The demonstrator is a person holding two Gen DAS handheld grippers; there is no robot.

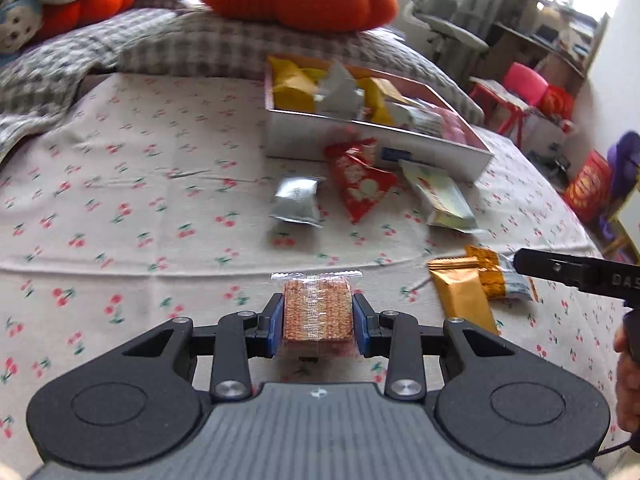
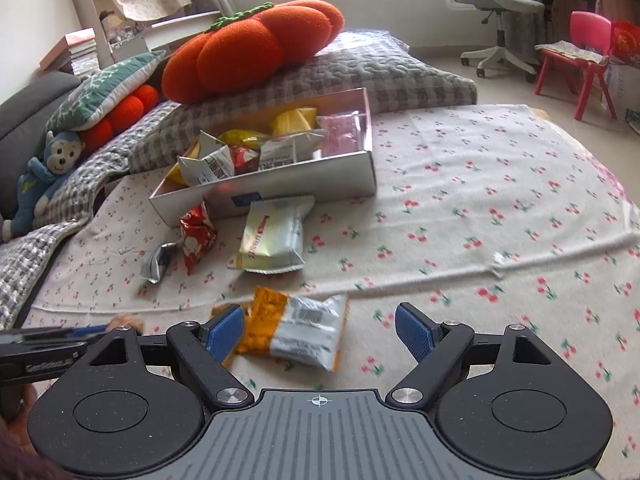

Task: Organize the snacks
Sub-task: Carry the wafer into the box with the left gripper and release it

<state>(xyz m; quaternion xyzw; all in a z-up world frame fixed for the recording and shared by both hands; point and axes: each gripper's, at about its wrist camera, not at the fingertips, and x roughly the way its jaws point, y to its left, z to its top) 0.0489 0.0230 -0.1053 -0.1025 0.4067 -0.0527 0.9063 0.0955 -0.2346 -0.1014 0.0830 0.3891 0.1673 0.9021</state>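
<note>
2 grippers work over a cherry-print sheet (image 2: 500, 184) spread on a bed. In the left wrist view, the left gripper (image 1: 319, 320) sits low in the centre of the frame with its blue pads (image 1: 275, 322) pressed against both sides of a clear-wrapped reddish-brown snack bar (image 1: 318, 312), pinching it above the sheet. Above it, in the middle of that frame, 3 loose packets lie in a row just in front of the white box (image 1: 360, 148): a silver packet (image 1: 296, 200) to the left, a red packet (image 1: 360, 184) touching the box wall, and a pale green-and-white packet (image 1: 440, 196) to the right. The box holds a jumble of yellow, white and pink wrappers (image 1: 344, 88). At the right of the frame a gold packet (image 1: 464, 296) lies beside an orange-and-white packet (image 1: 496, 276), with the black tip of the right gripper reaching toward them from the right edge. In the right wrist view, the right gripper (image 2: 320, 332) is at the bottom centre with its fingers spread wide apart, gripping nothing; the orange-and-white packet (image 2: 296, 332) lies on the sheet between and just beyond the fingers, nearer the left one. An orange pumpkin cushion (image 2: 256, 48) rests on a grey checked pillow (image 2: 360, 76) behind the box, and a blue plush monkey (image 2: 44, 180) sits at the left edge.
</note>
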